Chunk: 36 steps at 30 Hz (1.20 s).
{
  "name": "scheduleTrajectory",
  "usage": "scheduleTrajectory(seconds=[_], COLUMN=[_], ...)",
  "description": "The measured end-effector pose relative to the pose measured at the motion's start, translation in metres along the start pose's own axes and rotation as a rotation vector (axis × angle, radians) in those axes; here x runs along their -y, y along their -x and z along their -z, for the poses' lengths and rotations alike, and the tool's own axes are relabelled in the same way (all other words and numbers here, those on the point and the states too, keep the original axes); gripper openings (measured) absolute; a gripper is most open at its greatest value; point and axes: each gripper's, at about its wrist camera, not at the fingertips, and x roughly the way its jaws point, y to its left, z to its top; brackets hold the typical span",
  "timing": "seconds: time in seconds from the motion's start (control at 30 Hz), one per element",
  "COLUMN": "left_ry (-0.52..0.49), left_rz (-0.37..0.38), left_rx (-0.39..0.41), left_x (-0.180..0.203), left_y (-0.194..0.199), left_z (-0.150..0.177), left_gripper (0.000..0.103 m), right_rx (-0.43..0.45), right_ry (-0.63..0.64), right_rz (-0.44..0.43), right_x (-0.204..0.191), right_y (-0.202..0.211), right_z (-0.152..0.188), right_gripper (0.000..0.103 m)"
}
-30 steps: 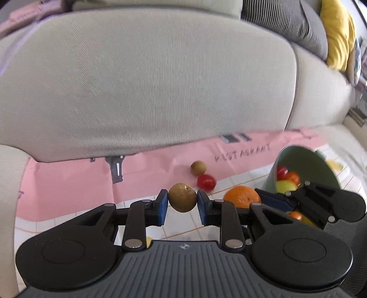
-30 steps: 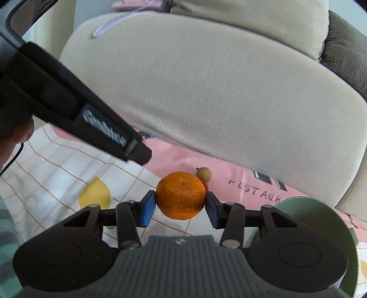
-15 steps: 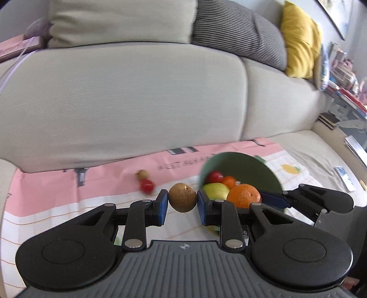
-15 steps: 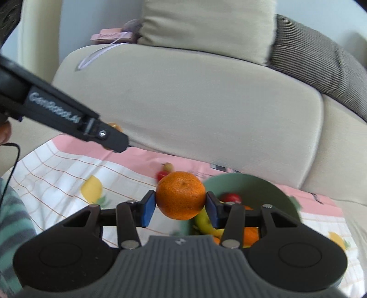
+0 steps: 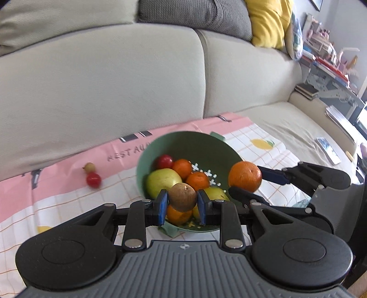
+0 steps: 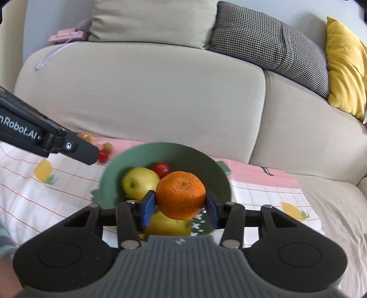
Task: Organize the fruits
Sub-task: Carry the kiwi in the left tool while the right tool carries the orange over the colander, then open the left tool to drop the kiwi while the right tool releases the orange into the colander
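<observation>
A beige sofa back (image 6: 146, 91) is seen across twelve o'clock. A houndstooth cushion (image 6: 270, 43) is propped at one o'clock, a yellow cushion (image 6: 344, 68) at two. A pink-and-checked cloth (image 5: 68, 197) is spread at nine; cluttered shelves (image 5: 325, 59) are glimpsed at two.

Location: a home living room. A beige upholstered sofa (image 6: 160, 96) fills most of both views, with three loose cushions along its back: one plain beige (image 6: 151, 21), one houndstooth (image 6: 270, 43) and one yellow (image 6: 344, 68). A pink-bordered checked cloth with lemon prints (image 5: 263, 146) covers the seat and carries a green colander of fruit (image 5: 206, 146). At the far right of the left wrist view, cluttered shelving holds books and small household items (image 5: 321, 62).
</observation>
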Motion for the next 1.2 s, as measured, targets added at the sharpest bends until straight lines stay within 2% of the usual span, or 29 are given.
scheduleTrajectory(seconds=[0.13, 0.37, 0.7, 1.03, 1.2], left_ry=[-0.002, 0.036, 0.078, 0.085, 0.127], left_rz=[0.007, 0.041, 0.063, 0.078, 0.103], left_rx=[-0.031, -0.073, -0.117, -0.133, -0.156], left_x=[0.002, -0.001, -0.007, -0.002, -0.003], left_y=[-0.019, -0.050, -0.080, -0.089, -0.095], left_z=[-0.003, -0.013, -0.015, -0.018, -0.021], left_gripper=[0.030, 0.030, 0.030, 0.030, 0.030], right_rx=[-0.020, -0.032, -0.119, -0.104, -0.076], right_ry=[-0.021, 0.027, 0.027, 0.021, 0.006], right_rz=[0.002, 0.043, 0.049, 0.052, 0.057], right_x=[0.010, 0.010, 0.010, 0.007, 0.008], right_y=[-0.017, -0.047, -0.076, -0.071, -0.062], right_z=[0.003, 0.005, 0.007, 0.008, 0.009], right_gripper=[0.045, 0.045, 0.045, 0.047, 0.050])
